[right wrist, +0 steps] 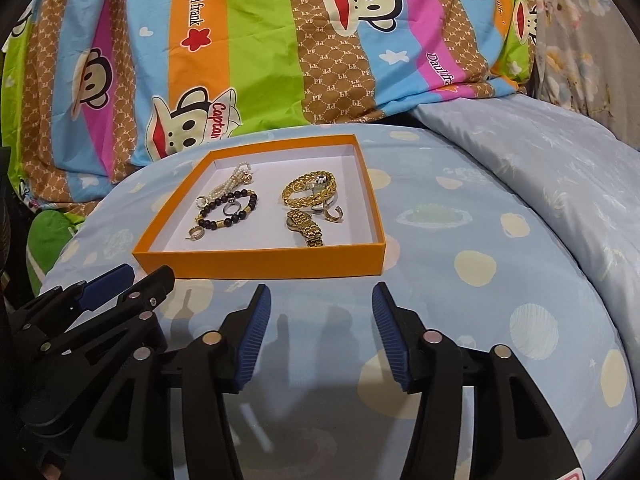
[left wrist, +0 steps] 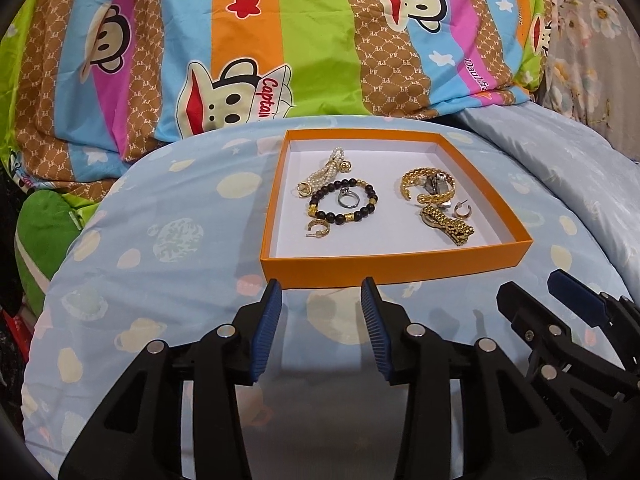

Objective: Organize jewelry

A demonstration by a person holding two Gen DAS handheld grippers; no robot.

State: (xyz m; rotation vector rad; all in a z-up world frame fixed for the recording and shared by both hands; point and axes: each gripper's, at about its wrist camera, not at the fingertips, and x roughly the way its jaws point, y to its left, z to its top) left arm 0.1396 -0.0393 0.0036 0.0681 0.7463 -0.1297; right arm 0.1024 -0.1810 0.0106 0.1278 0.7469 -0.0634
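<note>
Setting: a shallow orange cardboard box with a white floor (left wrist: 394,268) sits on a pale blue bedspread printed with cream circles (left wrist: 168,240); a bright striped monkey-print quilt (left wrist: 248,48) is heaped behind it.
Jewelry, left group: a white pearl strand with gold ends (left wrist: 325,174), a dark-bead bracelet with gold spacers (left wrist: 320,212) ringed around a silver ring (left wrist: 347,199), and a gold hoop earring (left wrist: 318,228) nearest the front wall.
Jewelry, right group: a braided gold cuff bangle (left wrist: 412,179) with a silvery piece lying across it, a gold link-band watch (left wrist: 448,226) and a second small hoop earring (left wrist: 462,210) just beside it.
Where the task's things lie: every piece visible is inside the box, sorted loosely into two clusters; none shows on the bedspread. This fits a finished tidy-up or a box yet to be rearranged.
Left gripper (left wrist: 322,290): jaws wide apart, holding nothing, poised just short of the box's front wall.
Right gripper (right wrist: 322,294): jaws likewise spread wide and empty, close beside the left one.
Risk, soft footing: the bedspread gives, so pressure on the box rim could tip it and slide the clusters together.
Risk, tangling: the ring inside the bracelet and the earring by the watch may be dragged along if a neighbour is lifted.
Risk, small pieces: the thin hoops could slip from the ribbed pads and vanish into the bedding folds.
</note>
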